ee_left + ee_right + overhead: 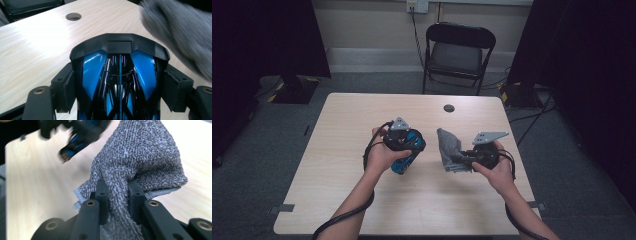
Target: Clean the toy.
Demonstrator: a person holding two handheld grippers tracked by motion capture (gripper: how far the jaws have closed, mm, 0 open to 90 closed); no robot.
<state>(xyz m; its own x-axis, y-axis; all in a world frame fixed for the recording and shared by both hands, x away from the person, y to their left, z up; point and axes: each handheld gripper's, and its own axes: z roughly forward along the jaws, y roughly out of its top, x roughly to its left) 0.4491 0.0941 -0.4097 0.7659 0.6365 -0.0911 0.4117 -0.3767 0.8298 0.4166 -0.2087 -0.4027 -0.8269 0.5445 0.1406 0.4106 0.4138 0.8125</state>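
Now my left tongs (120, 82) clamp the blue and black toy car (119, 75) by its sides, holding it above the surface (342, 150). My right tongs (117, 195) pinch a fold of the grey towel (140, 157), which hangs near the car, just right of it.

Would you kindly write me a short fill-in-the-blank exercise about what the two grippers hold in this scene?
1. The left gripper is clamped on a glossy toy car coloured black and ____.
2. The right gripper pinches a fluffy terry cloth whose colour is ____.
3. The light tabletop is made of ____.
4. Beyond the table stands a black folding ____.

Missing words: blue; grey; wood; chair
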